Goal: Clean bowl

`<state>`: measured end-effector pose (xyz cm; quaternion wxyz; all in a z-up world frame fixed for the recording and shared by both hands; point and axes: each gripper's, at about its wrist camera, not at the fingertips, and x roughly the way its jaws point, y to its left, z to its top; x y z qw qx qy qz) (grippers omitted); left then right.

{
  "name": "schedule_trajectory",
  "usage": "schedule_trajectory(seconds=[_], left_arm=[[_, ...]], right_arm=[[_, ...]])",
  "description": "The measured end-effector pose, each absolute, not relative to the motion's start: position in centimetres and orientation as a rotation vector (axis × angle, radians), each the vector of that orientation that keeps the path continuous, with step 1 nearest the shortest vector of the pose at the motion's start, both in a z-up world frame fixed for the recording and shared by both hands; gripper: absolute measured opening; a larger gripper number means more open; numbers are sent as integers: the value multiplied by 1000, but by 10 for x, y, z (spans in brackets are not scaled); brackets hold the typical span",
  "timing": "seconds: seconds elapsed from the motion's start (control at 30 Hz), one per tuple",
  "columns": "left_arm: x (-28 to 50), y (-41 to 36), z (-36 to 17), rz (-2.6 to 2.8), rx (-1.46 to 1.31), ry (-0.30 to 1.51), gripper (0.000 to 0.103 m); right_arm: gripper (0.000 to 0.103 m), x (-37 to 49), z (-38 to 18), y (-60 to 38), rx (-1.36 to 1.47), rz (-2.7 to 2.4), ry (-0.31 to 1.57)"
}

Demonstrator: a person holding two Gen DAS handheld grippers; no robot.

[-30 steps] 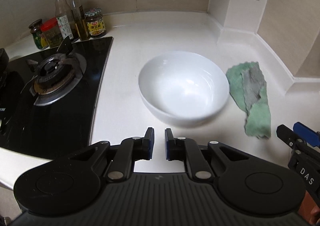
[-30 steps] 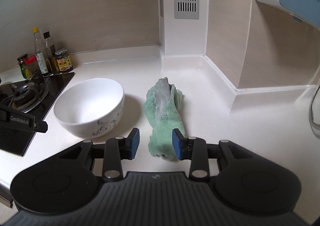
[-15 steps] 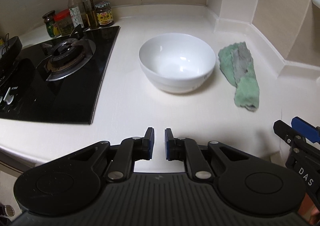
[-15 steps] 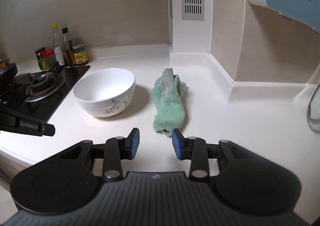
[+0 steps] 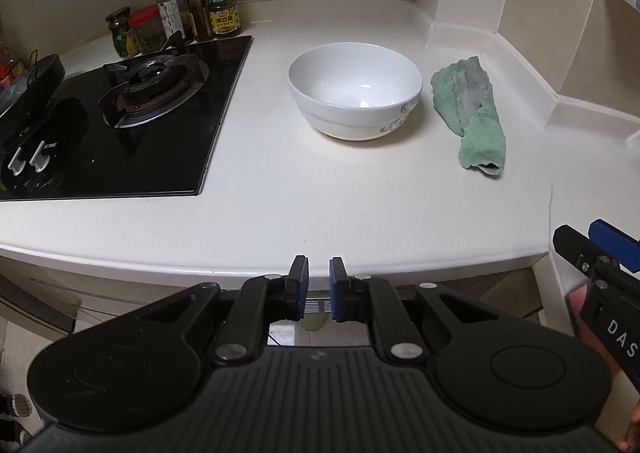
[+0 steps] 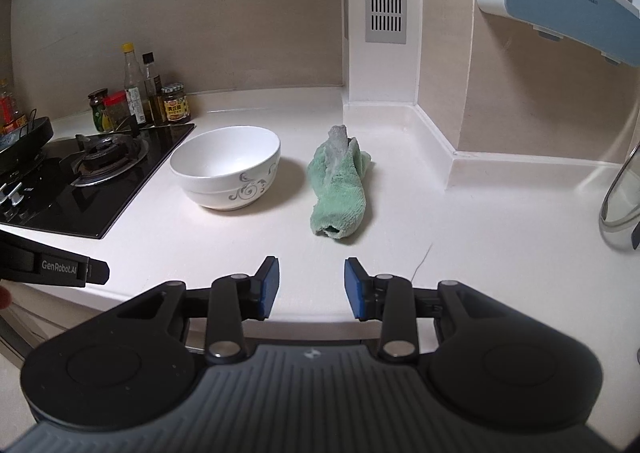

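Cream-coloured countertop (image 5: 340,197) is being viewed from beyond its front edge, with beige tiled walls behind and a black glass gas hob (image 5: 132,125) set into it on the left. A white bowl (image 5: 355,91) with a grey scroll pattern is being seen upright, mouth facing up, just right of the hob's edge, its inside looking bare. Just beside it on the right, apart from it, a rolled green cloth (image 5: 474,115) with a grey patch is lying flat, its long axis running from the back wall toward the front edge, one open end pointing at the cameras. Condiment bottles and jars (image 5: 180,25) are being kept at the hob's back corner. The left gripper (image 5: 318,287) is being held off the counter's front edge, fingers nearly pressed together on nothing. The right gripper (image 6: 312,287) is being held spread apart and empty, in line with the cloth's near end but well short of it.
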<state>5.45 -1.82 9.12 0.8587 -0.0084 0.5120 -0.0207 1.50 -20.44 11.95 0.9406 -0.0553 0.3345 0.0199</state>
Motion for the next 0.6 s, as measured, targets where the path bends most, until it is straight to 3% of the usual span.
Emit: schedule_trajectory(seconds=[0.6], left_arm=[[30,-26,94,-7,-12,1079,11]], right_arm=[[31,-1,116,-206,-142,89,693]])
